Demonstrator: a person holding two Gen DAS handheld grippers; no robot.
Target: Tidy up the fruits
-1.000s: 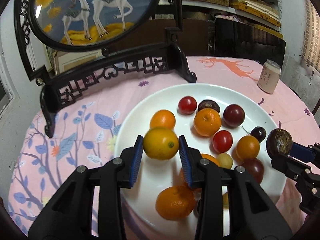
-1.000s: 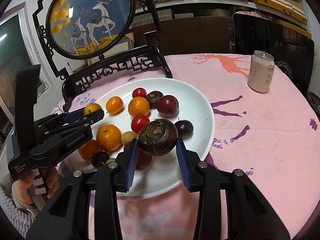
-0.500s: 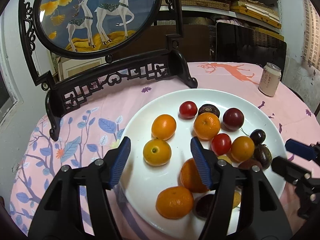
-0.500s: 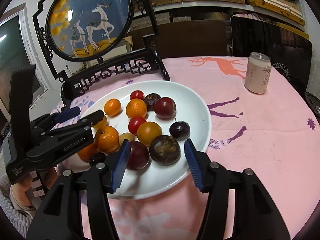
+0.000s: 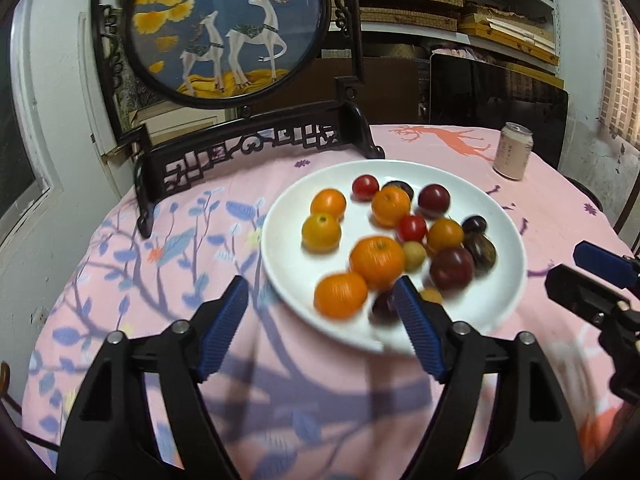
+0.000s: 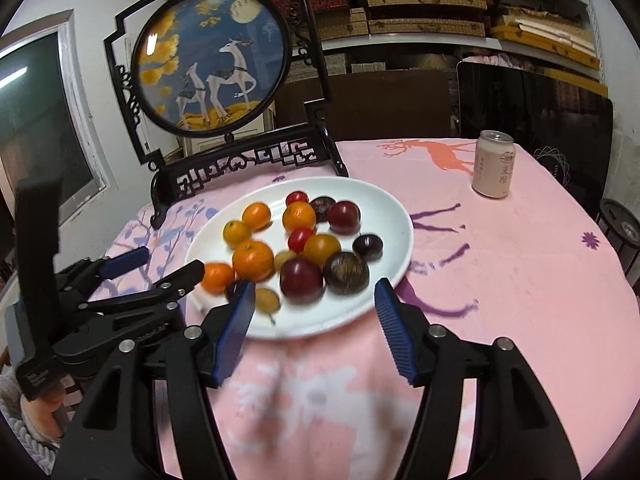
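Both grippers hang over the near edge of the pink tablecloth (image 6: pixel 500 280), each with its blue pads spread apart and nothing between them; the jaws of both have just been opening. The left gripper (image 5: pixel 324 312) sits just short of the white plate (image 5: pixel 508 280), and the right gripper (image 6: pixel 316 300) frames the plate's near rim. All the fruit lies on the plate: a yellow-orange citrus (image 5: pixel 321 231) at its left side, a wrinkled dark passion fruit (image 6: pixel 346 273) toward the right, with oranges, red tomatoes and plums crowded around. 1 pale can (image 6: pixel 494 164) stands well apart, and a deer screen (image 6: pixel 212 64) stands behind.
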